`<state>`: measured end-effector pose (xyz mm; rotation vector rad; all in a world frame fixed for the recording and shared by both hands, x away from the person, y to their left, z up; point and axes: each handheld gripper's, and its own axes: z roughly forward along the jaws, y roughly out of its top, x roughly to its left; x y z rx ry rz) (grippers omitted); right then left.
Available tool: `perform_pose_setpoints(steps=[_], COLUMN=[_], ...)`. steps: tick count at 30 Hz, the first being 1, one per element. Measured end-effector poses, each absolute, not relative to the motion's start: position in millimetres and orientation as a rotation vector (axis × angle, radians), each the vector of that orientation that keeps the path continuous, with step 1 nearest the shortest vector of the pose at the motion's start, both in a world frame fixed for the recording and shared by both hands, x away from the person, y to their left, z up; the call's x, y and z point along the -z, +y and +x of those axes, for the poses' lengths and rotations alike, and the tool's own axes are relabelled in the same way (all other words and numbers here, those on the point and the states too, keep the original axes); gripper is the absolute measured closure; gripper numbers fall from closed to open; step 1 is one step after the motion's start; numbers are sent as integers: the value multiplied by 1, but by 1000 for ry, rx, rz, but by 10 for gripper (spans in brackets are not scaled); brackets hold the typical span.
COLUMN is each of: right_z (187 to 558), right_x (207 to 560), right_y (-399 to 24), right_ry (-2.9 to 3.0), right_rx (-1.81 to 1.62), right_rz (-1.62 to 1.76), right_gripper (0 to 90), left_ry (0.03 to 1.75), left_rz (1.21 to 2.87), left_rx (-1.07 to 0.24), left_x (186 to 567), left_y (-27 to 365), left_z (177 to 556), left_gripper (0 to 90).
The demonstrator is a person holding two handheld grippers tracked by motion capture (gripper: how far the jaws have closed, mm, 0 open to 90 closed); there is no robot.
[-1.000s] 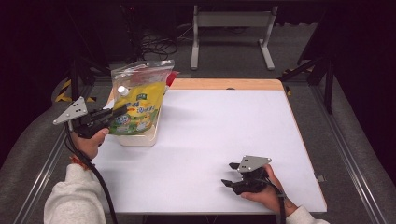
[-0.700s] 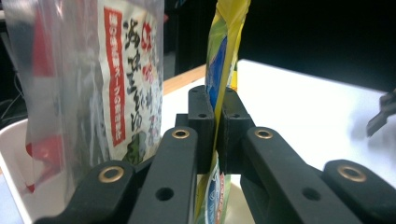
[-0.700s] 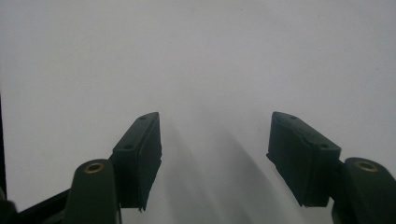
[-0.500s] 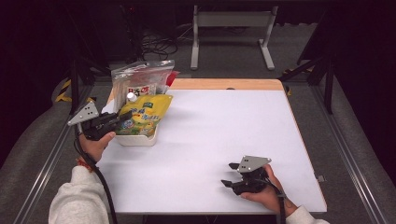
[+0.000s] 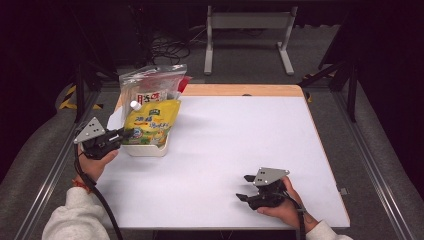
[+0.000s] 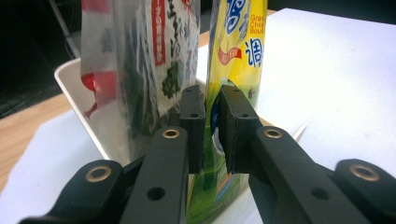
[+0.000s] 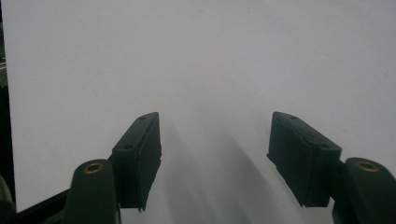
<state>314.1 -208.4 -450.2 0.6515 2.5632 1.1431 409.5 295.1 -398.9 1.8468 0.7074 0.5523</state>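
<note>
The yellow seasoning pouch (image 5: 150, 122) leans in the white plastic bin (image 5: 150, 149) at the table's near-left area, its printed face tilted up toward the high camera and its lower end down inside the bin. In the left gripper view the pouch (image 6: 238, 42) stands just ahead of the black jaws, and its lower edge runs into the narrow gap between them. The left gripper (image 5: 125, 134) reaches in level from the bin's left side, its jaws nearly together with the pouch's edge between them; they have just been opening slightly, and I cannot tell whether the pads press on the film. Behind the pouch, a clear bag with red and dark print (image 5: 150, 90) stands upright in the same bin (image 6: 77, 100), touching the pouch's back. The bin sits on the white tabletop (image 5: 240, 135), near its left edge. Well apart, at the near-right of the table, the right gripper (image 5: 244, 189) rests low in the person's hand, its jaws wide apart with nothing between them above the bare white surface (image 7: 210, 56).
</note>
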Motion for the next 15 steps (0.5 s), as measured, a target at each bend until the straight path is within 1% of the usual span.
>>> perform_pose_setpoints(steps=[15], right_z=[317], right_x=[446], right_y=[-214], right_ry=[2530], right_rx=[-1169], right_rz=[670], right_gripper=[341], left_ry=[767], left_rz=[1872], left_rx=[-564], left_x=[408], left_y=[297], left_z=[408], left_gripper=[806])
